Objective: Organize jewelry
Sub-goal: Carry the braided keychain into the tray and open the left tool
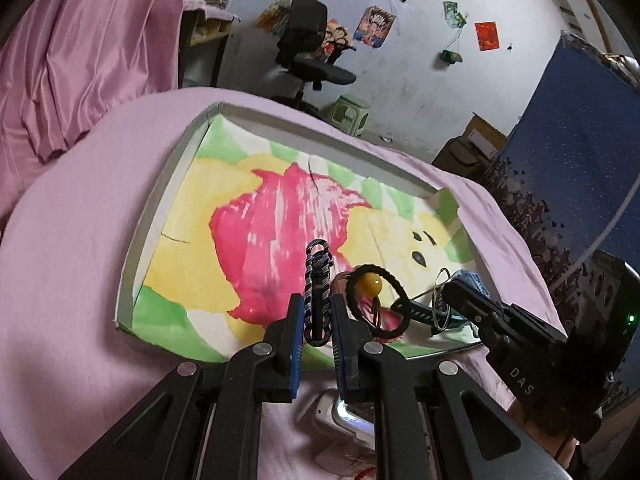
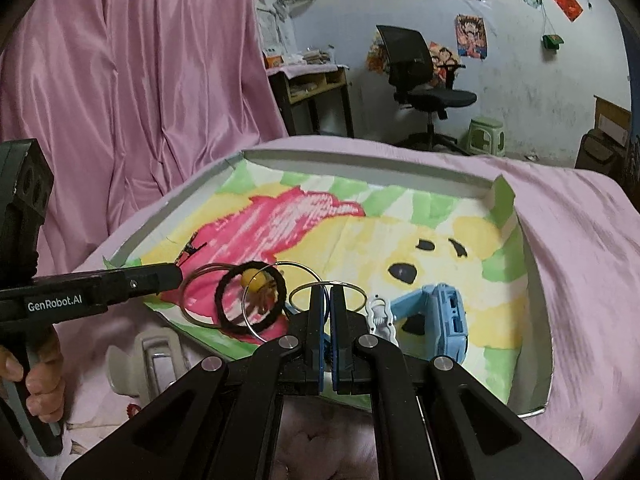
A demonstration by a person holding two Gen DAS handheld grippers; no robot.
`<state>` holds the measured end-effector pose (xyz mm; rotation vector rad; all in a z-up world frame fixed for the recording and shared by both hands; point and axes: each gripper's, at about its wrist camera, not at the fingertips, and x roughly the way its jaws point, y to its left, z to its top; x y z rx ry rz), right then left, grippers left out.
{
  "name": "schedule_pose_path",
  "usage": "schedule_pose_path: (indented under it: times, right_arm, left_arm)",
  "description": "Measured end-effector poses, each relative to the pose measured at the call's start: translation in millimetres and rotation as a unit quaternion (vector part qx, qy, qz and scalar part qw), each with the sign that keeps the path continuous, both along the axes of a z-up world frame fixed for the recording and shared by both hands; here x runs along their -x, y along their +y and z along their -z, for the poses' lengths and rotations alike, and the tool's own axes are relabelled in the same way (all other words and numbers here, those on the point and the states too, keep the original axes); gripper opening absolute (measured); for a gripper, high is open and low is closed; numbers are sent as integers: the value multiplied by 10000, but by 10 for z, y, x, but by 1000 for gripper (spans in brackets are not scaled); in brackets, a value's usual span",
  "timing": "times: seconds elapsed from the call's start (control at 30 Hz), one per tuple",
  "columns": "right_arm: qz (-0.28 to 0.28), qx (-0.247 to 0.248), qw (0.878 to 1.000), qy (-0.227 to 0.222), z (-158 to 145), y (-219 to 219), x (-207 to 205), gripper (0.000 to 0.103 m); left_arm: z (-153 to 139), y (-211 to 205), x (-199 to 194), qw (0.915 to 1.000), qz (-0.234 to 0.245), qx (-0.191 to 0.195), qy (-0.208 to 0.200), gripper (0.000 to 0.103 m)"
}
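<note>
A shallow tray [image 1: 160, 208] lined with a painted paper lies on pink cloth. My left gripper [image 1: 318, 306] is shut on a dark braided bracelet [image 1: 318, 276], held upright over the tray's near edge. In the right wrist view the left gripper [image 2: 178, 270] comes in from the left and the bracelet [image 2: 192, 249] sticks out past it. My right gripper [image 2: 328, 294] is shut on a thin metal hoop [image 2: 356, 294] above the tray [image 2: 360, 160]. A black hair tie with a yellow bead [image 2: 252, 300], more hoops [image 2: 192, 304], a white clip [image 2: 382, 316] and a light blue watch [image 2: 444, 320] lie in the tray.
A grey-white case [image 2: 160, 356] rests on the pink cloth [image 1: 80, 240] in front of the tray. A person's hand [image 2: 40, 380] grips the left handle. Beyond the table stand an office chair [image 2: 424, 76], a green stool [image 2: 486, 136] and a desk [image 2: 312, 88].
</note>
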<state>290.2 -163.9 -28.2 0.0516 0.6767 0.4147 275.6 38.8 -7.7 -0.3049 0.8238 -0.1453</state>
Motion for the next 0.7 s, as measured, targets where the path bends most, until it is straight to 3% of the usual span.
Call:
schedule_pose_path:
  times: [0.4,0.7]
  right_arm:
    - [52,155,9998,72,39,-15,32,3]
    - [116,166,9998,-33,-24,-84,164,4]
  left_arm:
    - [1,51,51,9998,3,176,-89,16]
    - [-95,10,198,9993,0,31,-376,43]
